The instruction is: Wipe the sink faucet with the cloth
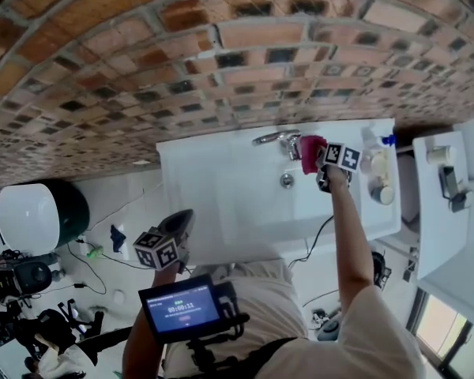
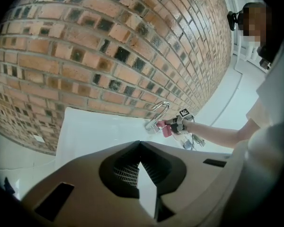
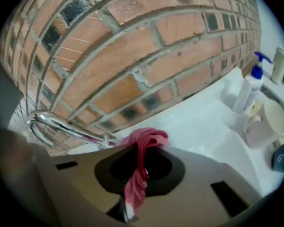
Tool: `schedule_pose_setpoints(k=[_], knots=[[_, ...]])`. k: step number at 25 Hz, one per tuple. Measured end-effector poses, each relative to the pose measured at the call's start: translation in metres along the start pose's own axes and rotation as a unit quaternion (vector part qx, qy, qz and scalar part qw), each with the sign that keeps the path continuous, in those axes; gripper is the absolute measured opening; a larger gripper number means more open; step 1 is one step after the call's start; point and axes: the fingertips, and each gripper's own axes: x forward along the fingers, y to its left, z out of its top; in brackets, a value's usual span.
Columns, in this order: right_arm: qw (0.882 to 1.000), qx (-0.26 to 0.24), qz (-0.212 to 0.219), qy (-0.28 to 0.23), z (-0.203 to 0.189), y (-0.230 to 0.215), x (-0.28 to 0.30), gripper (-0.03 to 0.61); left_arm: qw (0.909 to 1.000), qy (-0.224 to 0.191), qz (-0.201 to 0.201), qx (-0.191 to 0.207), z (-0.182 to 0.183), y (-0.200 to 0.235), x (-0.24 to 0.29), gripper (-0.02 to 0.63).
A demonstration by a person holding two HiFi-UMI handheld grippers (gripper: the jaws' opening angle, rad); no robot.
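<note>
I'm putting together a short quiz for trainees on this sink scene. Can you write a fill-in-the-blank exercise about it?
1. The right gripper is shut on a pink ___.
2. The wall behind the faucet is made of ___.
3. The pump bottle has a ___ top.
4. The left gripper, far from the faucet, grips ___.
Missing words: cloth; brick; blue; nothing.
</note>
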Motion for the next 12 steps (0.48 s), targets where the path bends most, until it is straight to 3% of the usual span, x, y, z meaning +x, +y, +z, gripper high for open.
schedule_pose_setpoints(k=[3, 6, 12], knots=[[0.999, -0.018, -0.021, -0.036, 0.009, -0.015, -0.012, 0.04, 1.0, -0.001, 0.0, -0.001, 0.0, -0.004, 0.002, -0.003], [0.996, -0.042, 0.013, -0.072, 0.011, -0.002, -0.026, 0.04, 1.0, -0.002, 0.0, -0.004, 0.002, -0.007, 0.005, -0.003], [0.991, -0.074, 0.087, -0.074, 0.003, 0.025, -0.028, 0.04, 0.9998, -0.014, -0.014, -0.011, 0.014, -0.02, 0.017, -0.003]])
